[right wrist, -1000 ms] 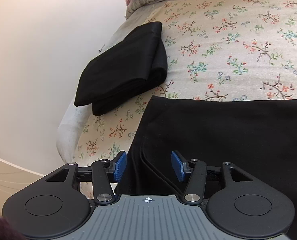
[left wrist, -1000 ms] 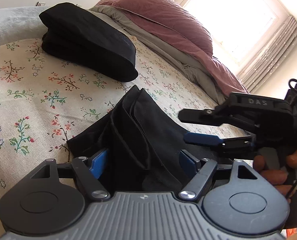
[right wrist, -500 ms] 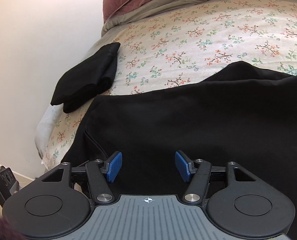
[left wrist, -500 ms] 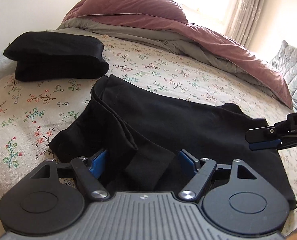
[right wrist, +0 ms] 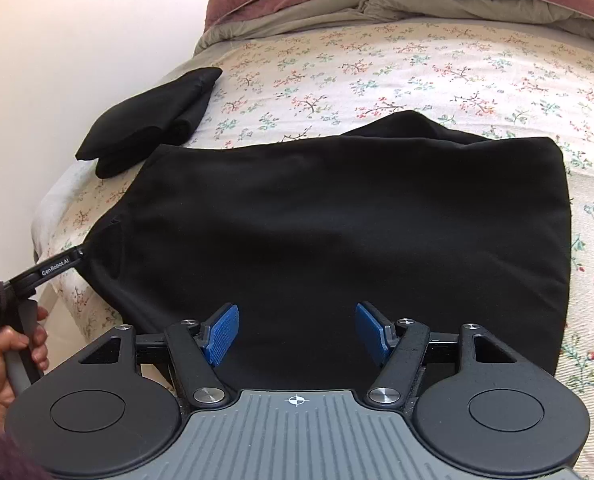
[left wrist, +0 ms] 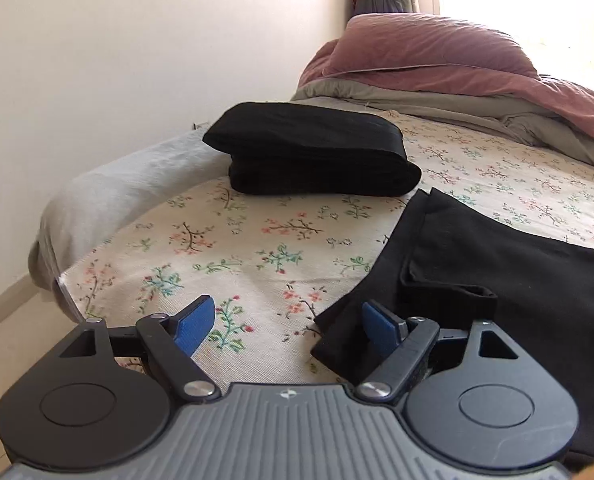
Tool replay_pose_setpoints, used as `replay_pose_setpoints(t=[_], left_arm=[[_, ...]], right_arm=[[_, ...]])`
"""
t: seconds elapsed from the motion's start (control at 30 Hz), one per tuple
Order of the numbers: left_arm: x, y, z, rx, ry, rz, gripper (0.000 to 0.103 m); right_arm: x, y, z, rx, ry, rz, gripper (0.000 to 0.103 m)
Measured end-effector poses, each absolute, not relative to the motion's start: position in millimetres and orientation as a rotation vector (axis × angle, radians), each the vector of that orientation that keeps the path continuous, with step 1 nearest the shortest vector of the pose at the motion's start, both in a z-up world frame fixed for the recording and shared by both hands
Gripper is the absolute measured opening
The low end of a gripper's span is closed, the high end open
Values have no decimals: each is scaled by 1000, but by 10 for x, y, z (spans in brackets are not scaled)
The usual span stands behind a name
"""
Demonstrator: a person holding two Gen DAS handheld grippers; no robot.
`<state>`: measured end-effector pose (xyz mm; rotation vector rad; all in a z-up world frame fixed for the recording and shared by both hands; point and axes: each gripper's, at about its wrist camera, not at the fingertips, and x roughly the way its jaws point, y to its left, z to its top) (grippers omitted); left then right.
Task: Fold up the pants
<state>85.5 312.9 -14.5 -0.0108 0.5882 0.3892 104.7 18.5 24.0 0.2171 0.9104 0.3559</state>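
Note:
Black pants (right wrist: 337,216) lie flat on the floral bedsheet, folded into a wide rectangle; in the left wrist view they (left wrist: 497,264) fill the right side. My left gripper (left wrist: 287,330) is open and empty, its right finger over the pants' near left corner, its left finger over bare sheet. It also shows at the left edge of the right wrist view (right wrist: 57,268), touching the pants' left corner. My right gripper (right wrist: 297,334) is open and empty, hovering over the pants' near edge.
A second, folded black garment (left wrist: 317,152) lies at the far left corner of the bed (right wrist: 417,64), also seen in the right wrist view (right wrist: 149,120). A pink and grey duvet (left wrist: 457,72) is heaped at the head. The bed's left edge and wall are close.
Both grippers have pulled back toward the near edge of the bed. The left one has swung left off the pants, which now lie spread flat and released.

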Motion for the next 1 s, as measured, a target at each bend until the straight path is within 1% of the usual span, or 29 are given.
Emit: replay_pose_setpoints(t=[0.17,0.3,0.4,0.47,0.53,0.6,0.73,0.77,0.87,1.0], left_arm=[[730,3012,44,-129,482,125,91],[759,2704,65,-90,471,-98,92],[917,2516,-111,-39,588,-158,92],[1026,2506,-291,-7,712,-122,91],[1062,2553,-439,15,784,-116,89],[983,2573,-445,24,771,-133,88],[865,2571,-399,9,772,-131,88],[853,2558,-384,20,758,-126,88],[753,2478,-285,41,674,-152,88],[685,2265,-187,16,627,-287,89]], right_arm=[[984,133,223,107,852,296,67],[991,239,121,49,862,300,68],[938,324,3,-9,875,311,68],[883,338,-81,-41,892,314,68],[752,338,-144,-97,873,331,72],[598,323,-180,-144,848,348,77],[391,108,-178,-103,849,364,77],[361,52,-169,-96,865,373,80],[277,-109,-105,-92,889,404,81],[342,-395,0,18,895,383,81]])
